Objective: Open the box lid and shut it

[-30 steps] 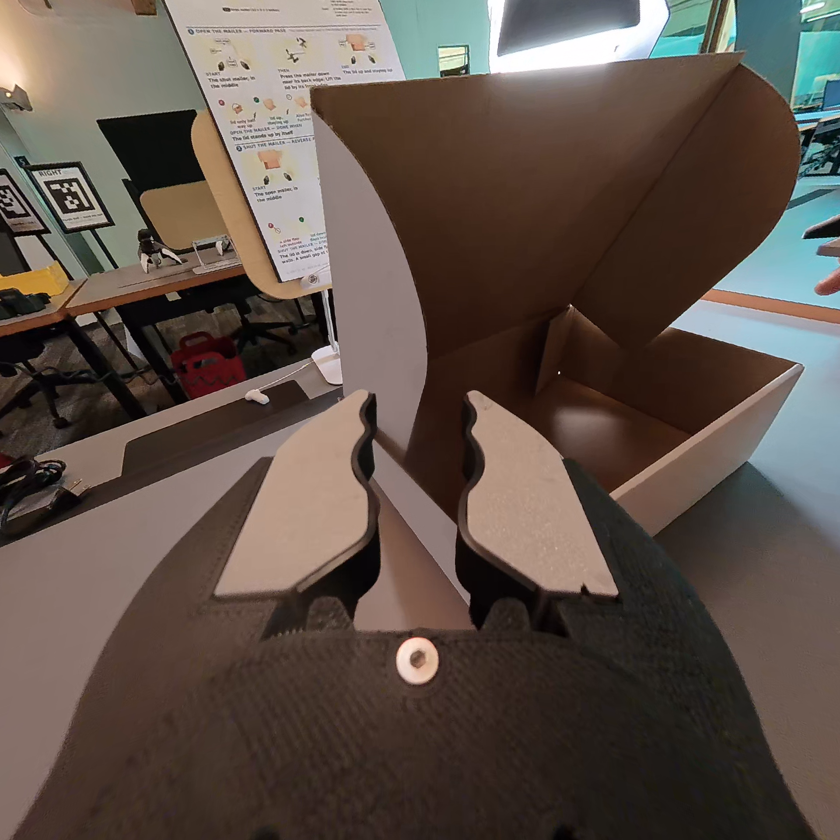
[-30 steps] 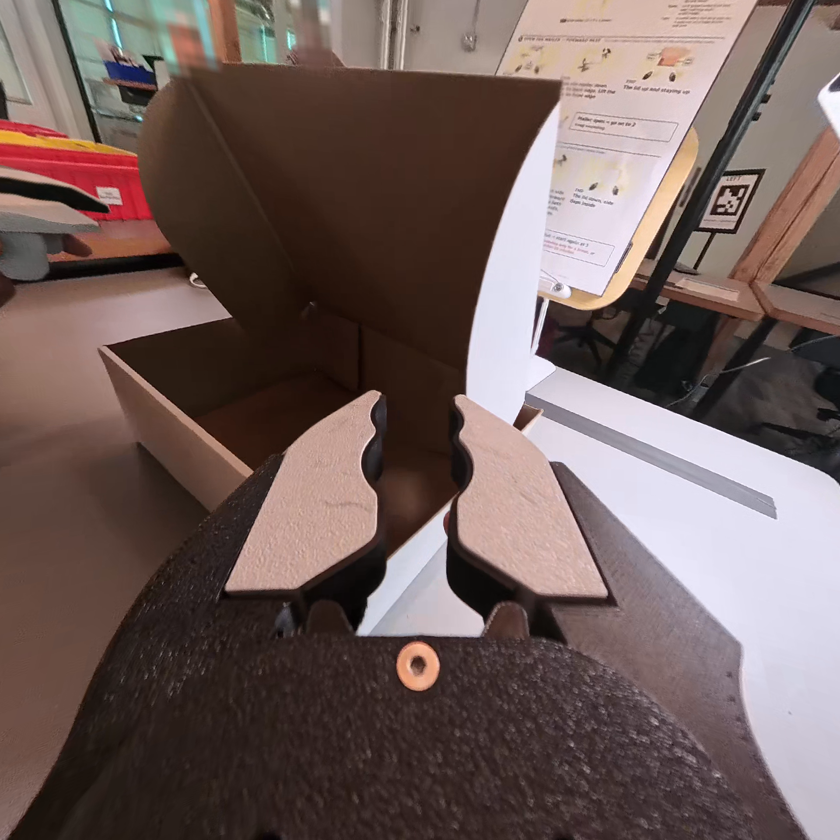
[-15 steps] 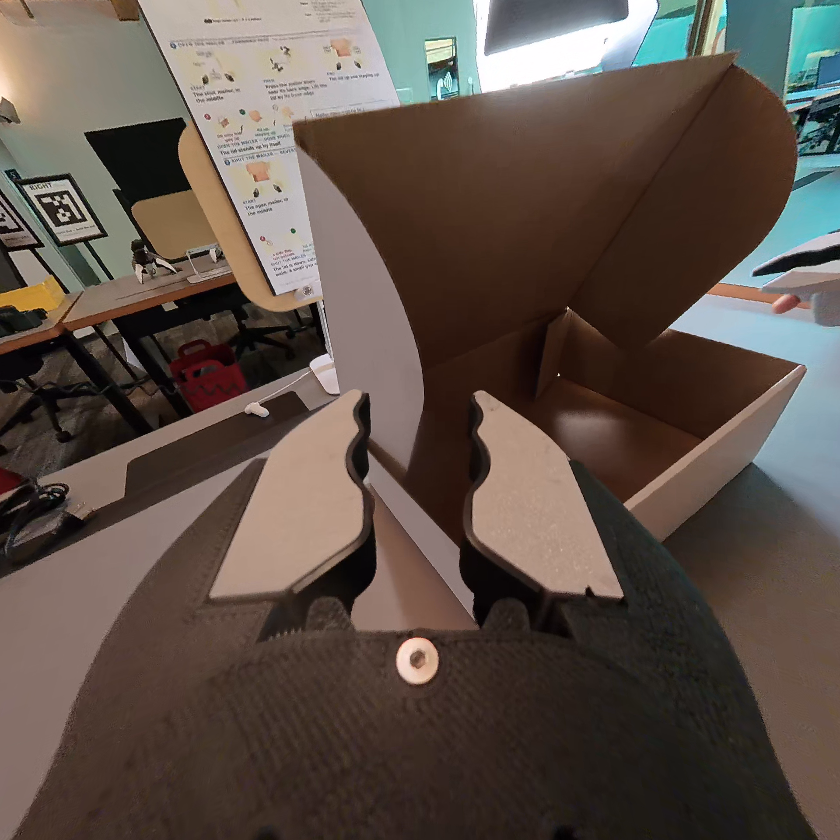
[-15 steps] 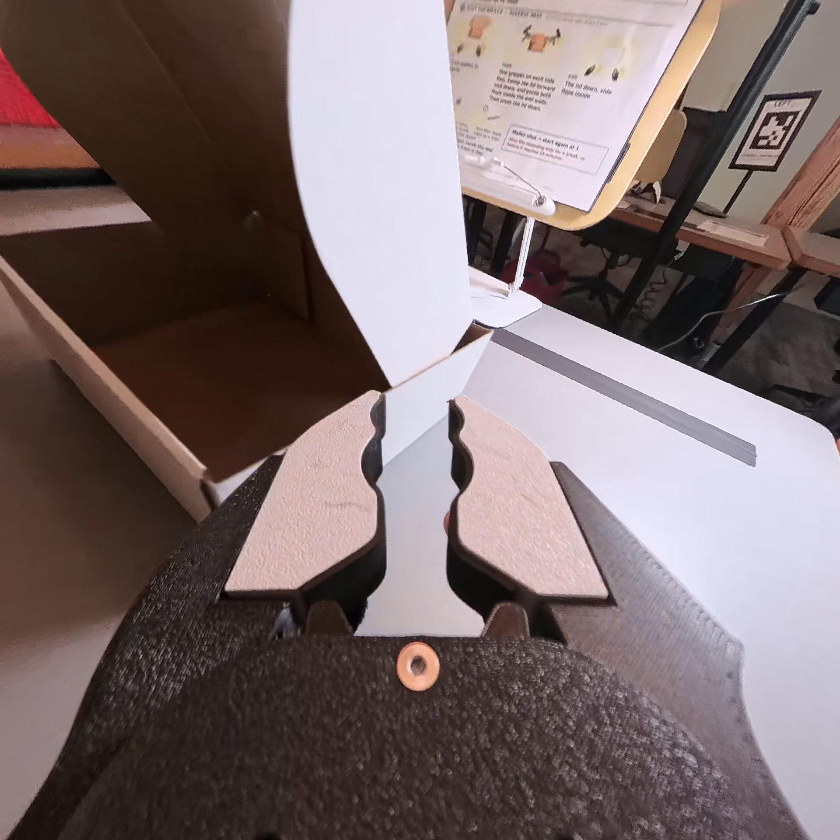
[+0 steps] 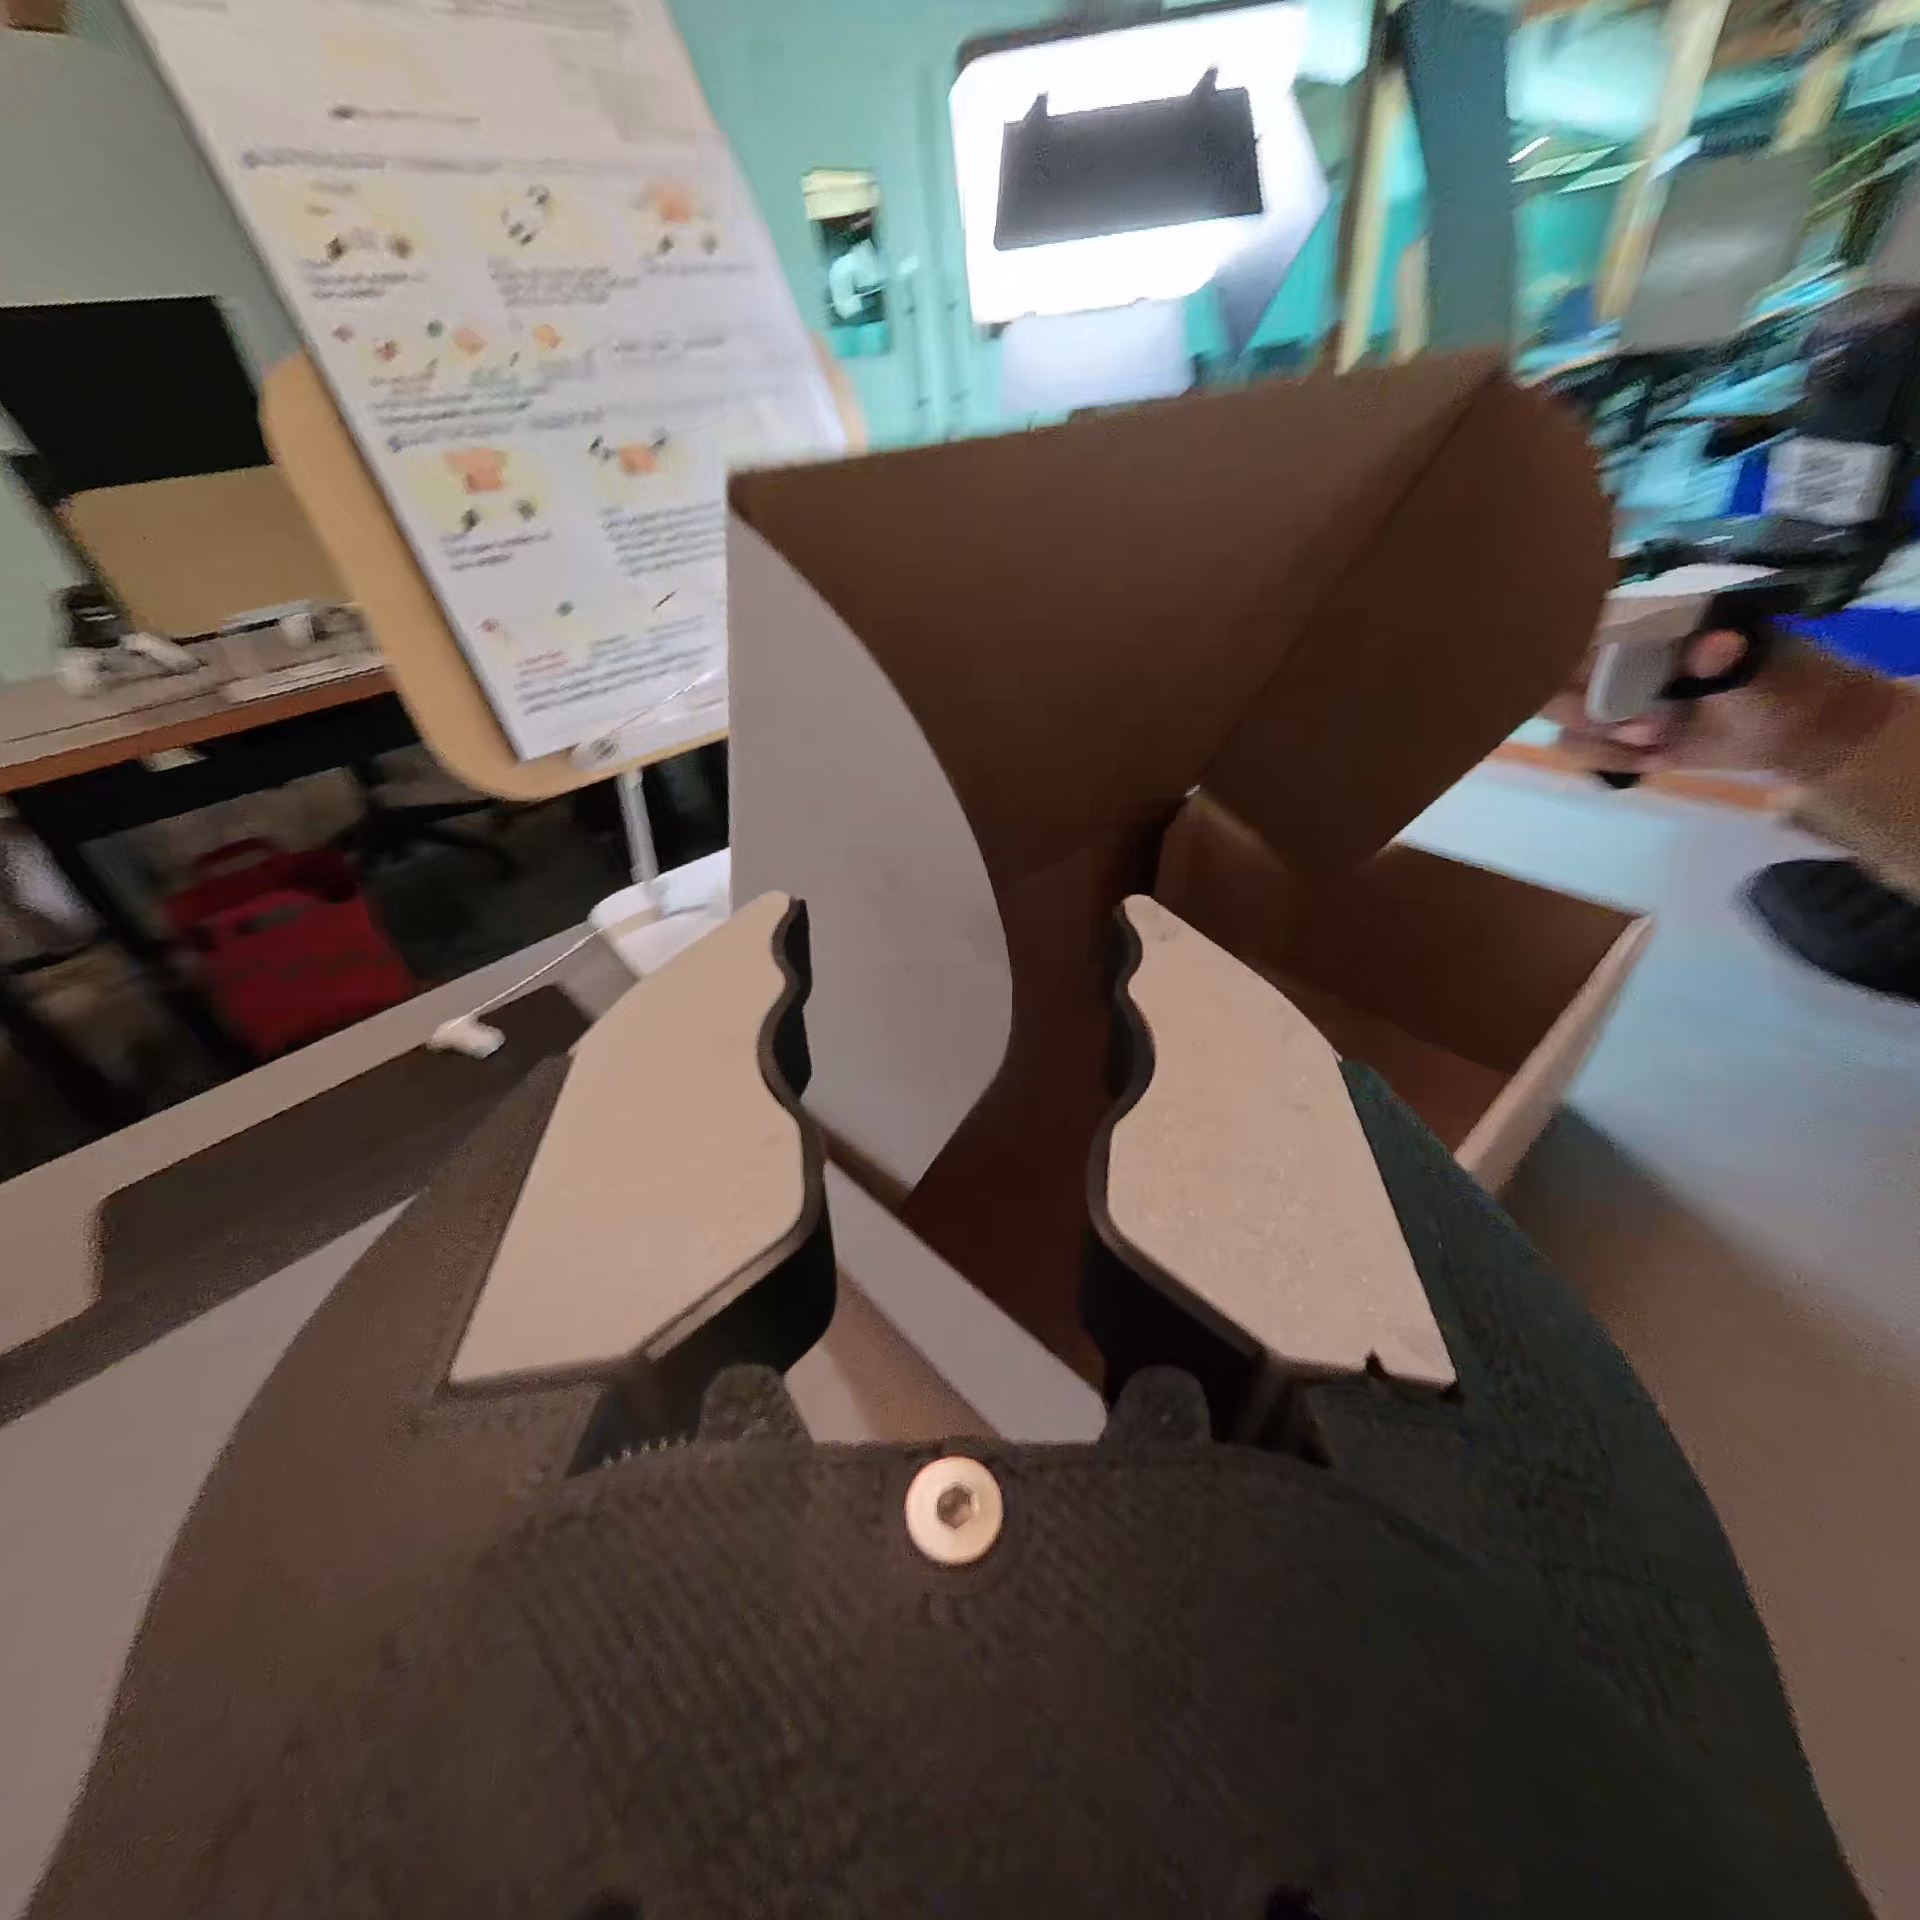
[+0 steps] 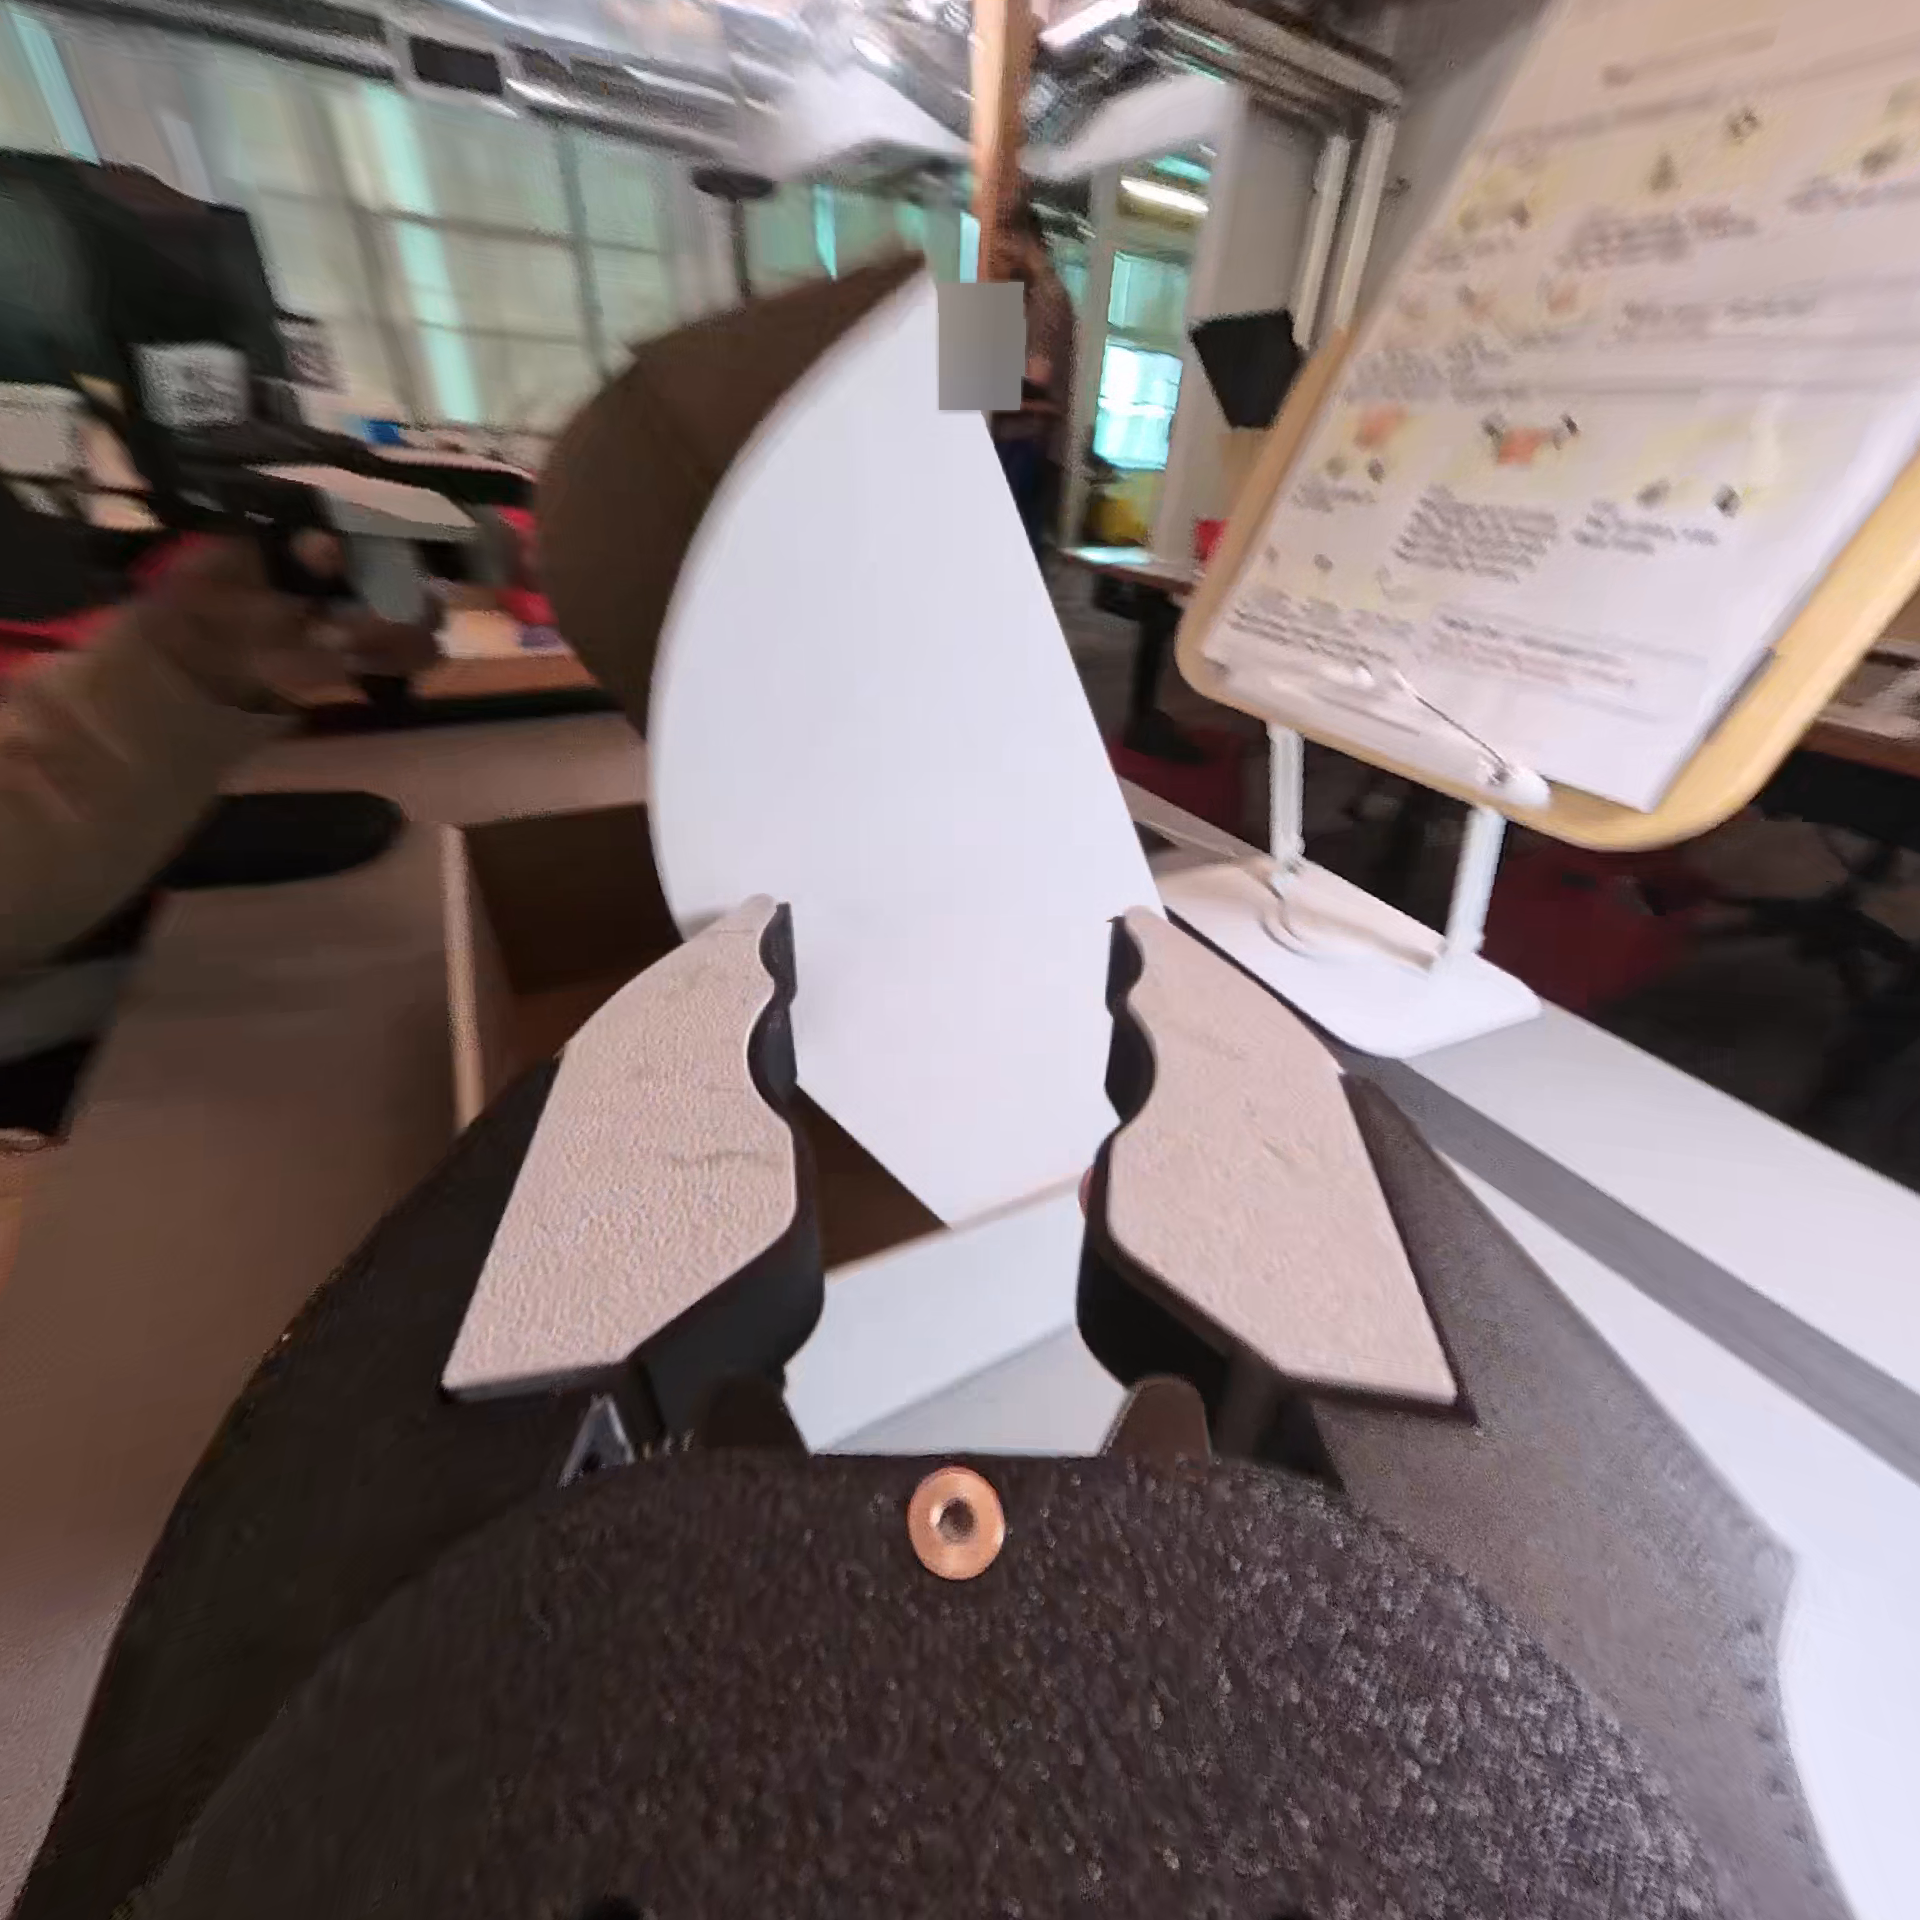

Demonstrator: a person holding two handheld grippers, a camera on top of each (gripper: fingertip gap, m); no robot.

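The cardboard box stands open on the table. Its lid (image 5: 1143,644) is upright, brown inside, and its white side flap (image 5: 862,935) faces me. The base's white front wall (image 5: 1538,1081) is at the right. My left gripper (image 5: 956,935) is open and empty, its gap in line with that flap. My right gripper (image 6: 945,925) is open and empty, facing the other white side flap (image 6: 883,727) above the box's near wall (image 6: 935,1330). Each gripper shows blurred in the other's view: right (image 5: 1662,665), left (image 6: 364,540).
An instruction board (image 5: 499,416) on a white stand (image 6: 1382,987) stands behind the box at the table's far edge. A grey strip (image 6: 1662,1278) runs across the white table. A person's sleeve (image 6: 104,727) is at the left. Desks and a red bin (image 5: 281,956) lie beyond.
Both grippers have opened wider and pulled back a little from the box. The right view has swung up to face the lid's white side flap. The lid stays upright.
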